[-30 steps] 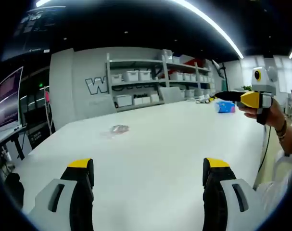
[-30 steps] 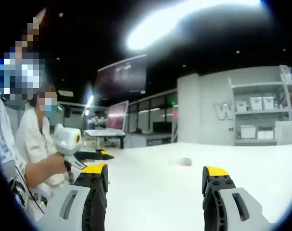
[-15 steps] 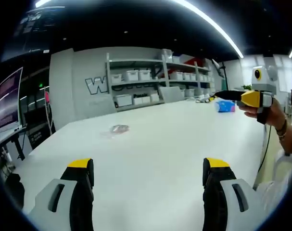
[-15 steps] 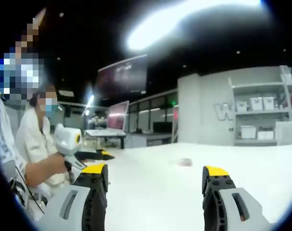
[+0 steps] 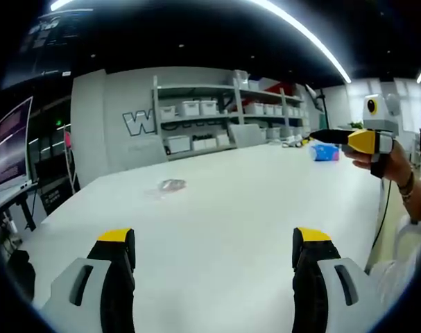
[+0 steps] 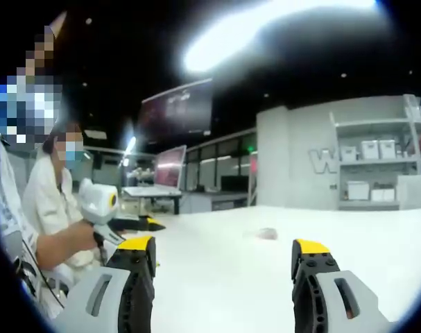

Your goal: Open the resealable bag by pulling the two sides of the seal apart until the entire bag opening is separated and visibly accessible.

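One bag (image 5: 171, 186) on table (image 5: 252, 208); two grippers, left (image 5: 213, 239), right (image 6: 222, 248), fingers spread, empty.

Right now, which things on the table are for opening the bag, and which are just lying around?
For the job:
- clear bag, lying flat on the white table
- left claw, open, holding nothing
- right claw, open, holding nothing

Just lying about:
- blue pack at the far end of the table
- shelves with white boxes by the wall
- screen hanging up high
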`<action>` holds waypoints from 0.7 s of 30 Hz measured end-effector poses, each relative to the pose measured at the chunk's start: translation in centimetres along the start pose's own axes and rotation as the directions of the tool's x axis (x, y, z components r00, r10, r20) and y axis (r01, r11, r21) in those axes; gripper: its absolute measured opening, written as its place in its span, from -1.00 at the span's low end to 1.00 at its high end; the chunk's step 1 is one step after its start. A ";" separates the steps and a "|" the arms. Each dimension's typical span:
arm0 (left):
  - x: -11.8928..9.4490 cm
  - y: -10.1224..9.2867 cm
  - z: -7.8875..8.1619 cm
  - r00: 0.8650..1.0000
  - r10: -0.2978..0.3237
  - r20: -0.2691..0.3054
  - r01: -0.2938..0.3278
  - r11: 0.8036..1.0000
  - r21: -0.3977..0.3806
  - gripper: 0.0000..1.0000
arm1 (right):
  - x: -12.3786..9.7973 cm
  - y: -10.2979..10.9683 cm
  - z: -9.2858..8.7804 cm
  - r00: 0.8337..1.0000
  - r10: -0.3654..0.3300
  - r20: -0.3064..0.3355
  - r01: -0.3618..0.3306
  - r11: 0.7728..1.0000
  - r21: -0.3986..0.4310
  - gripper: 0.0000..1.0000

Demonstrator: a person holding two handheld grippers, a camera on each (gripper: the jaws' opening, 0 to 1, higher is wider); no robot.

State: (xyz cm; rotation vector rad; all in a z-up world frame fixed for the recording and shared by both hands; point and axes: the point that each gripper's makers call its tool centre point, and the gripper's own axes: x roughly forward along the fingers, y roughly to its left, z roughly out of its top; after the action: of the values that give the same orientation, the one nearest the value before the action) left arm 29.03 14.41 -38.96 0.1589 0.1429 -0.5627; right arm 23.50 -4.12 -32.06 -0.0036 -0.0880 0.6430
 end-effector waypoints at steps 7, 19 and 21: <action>0.0 0.2 0.0 1.000 0.002 -0.002 -0.002 1.000 0.000 0.85 | 0.0 0.0 -0.1 1.000 0.003 -0.002 -0.003 1.000 0.007 0.61; 0.0 0.2 -0.1 1.000 0.003 -0.006 -0.003 1.000 0.000 0.85 | 0.0 0.1 -0.2 1.000 0.005 -0.006 -0.005 1.000 0.005 0.61; 0.0 0.2 -0.1 1.000 0.003 -0.008 -0.003 1.000 0.001 0.85 | 0.1 0.1 -0.2 1.000 0.006 -0.008 -0.006 1.000 0.004 0.60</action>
State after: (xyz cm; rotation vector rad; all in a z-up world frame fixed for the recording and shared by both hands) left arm 29.16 14.62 -39.07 0.1618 0.1499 -0.5590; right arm 23.49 -3.98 -32.30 -0.0025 -0.0784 0.6491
